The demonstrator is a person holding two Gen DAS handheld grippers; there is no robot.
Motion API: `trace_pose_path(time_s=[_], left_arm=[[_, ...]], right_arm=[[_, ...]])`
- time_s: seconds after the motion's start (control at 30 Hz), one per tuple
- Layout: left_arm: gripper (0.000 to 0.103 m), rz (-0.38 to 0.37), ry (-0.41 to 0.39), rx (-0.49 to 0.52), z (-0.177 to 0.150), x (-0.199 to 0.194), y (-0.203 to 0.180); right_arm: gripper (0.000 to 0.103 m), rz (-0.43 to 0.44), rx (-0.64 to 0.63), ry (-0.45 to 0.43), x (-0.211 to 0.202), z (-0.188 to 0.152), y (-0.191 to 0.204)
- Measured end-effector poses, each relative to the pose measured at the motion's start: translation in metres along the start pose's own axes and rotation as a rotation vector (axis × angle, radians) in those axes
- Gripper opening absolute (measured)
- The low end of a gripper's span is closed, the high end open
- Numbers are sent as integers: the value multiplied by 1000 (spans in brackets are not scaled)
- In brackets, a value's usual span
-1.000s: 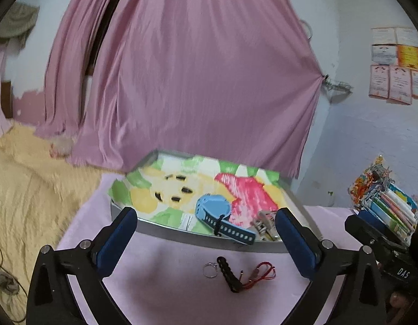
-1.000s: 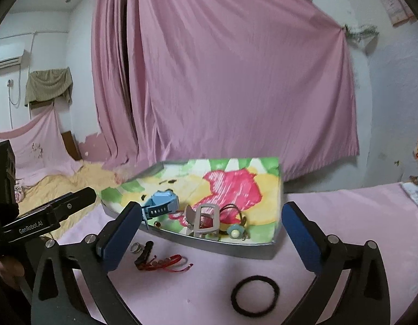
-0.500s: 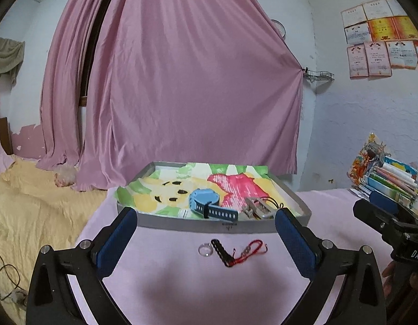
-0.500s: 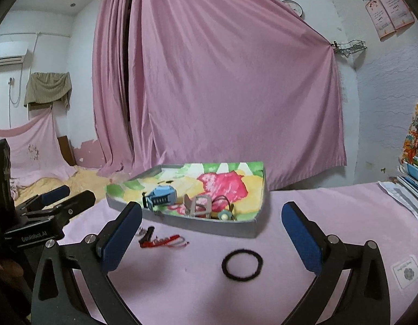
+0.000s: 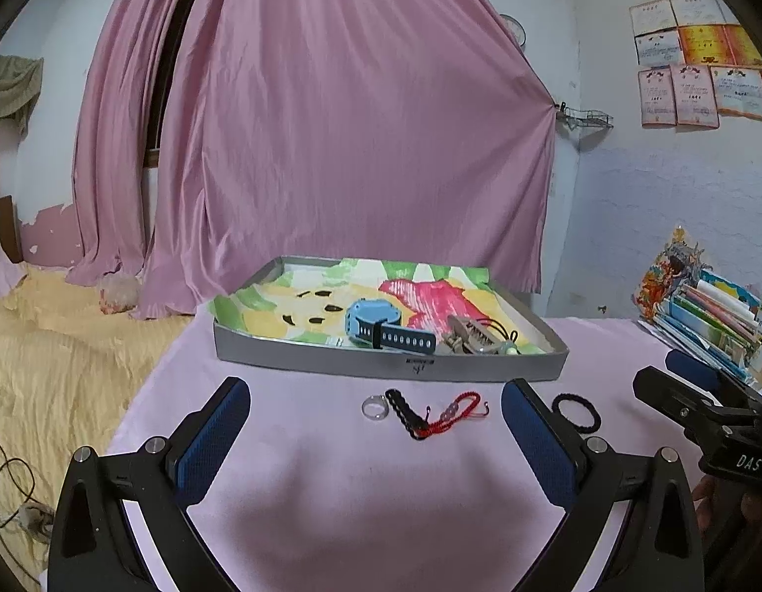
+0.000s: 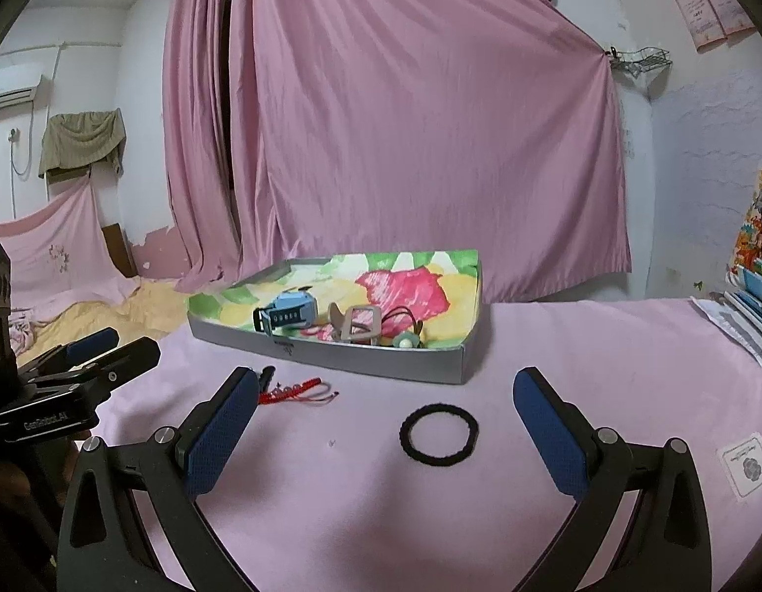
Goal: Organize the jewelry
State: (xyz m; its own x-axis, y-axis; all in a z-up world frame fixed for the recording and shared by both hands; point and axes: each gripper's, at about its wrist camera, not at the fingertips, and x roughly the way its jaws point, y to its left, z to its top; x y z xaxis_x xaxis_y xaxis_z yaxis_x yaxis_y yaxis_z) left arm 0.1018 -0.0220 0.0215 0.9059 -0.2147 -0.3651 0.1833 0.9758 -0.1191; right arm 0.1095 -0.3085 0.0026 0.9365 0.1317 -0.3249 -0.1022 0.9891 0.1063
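Note:
A shallow grey tray (image 5: 302, 362) (image 6: 326, 355) with a colourful lining holds a blue watch (image 5: 373, 321) (image 6: 287, 314), a beige hair clip (image 5: 462, 338) (image 6: 356, 321) and a small green piece (image 6: 405, 342). In front of it on the pink cloth lie a clear ring (image 5: 374, 405), a black beaded strand (image 5: 403, 412) and a red cord bracelet (image 5: 455, 412) (image 6: 294, 390). A black hair tie (image 6: 439, 434) (image 5: 576, 409) lies further right. My left gripper (image 5: 376, 436) is open, just short of the ring and cords. My right gripper (image 6: 387, 436) is open, with the hair tie between its fingers' line.
A stack of colourful books (image 5: 711, 320) stands at the table's right edge. A white printed card (image 6: 746, 463) lies on the cloth at the right. A yellow blanket (image 5: 60, 345) covers the floor to the left. Pink curtains (image 5: 331, 123) hang behind the table.
Both views have dropped lower and drawn back, so the tray looks farther and flatter. The black hair tie now shows in the left wrist view. Nothing on the table moved.

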Motion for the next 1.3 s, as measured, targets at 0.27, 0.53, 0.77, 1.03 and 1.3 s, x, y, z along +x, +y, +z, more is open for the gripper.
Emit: trace_pose_path(time_s=[0.27,0.53,0.77,1.03,1.3], left_arm=[[102,-4,87,9,-1,12,2],[102,-4,207,12,-3,34,5],[102,-17,299,-24,-2,56,12],[83,-23,363,-19,2,75,12],[66,-25,427,-13,6,99,10]], right_arm=[[101,-11,-12,100,17,-7,-2],[101,-4,0,187,33,-10,-5],[83,-16,-18,268,48,-10,-2],[49,-9,-35,380,72,-9,1],[48,-35,-56,432,85,-9,-1]])
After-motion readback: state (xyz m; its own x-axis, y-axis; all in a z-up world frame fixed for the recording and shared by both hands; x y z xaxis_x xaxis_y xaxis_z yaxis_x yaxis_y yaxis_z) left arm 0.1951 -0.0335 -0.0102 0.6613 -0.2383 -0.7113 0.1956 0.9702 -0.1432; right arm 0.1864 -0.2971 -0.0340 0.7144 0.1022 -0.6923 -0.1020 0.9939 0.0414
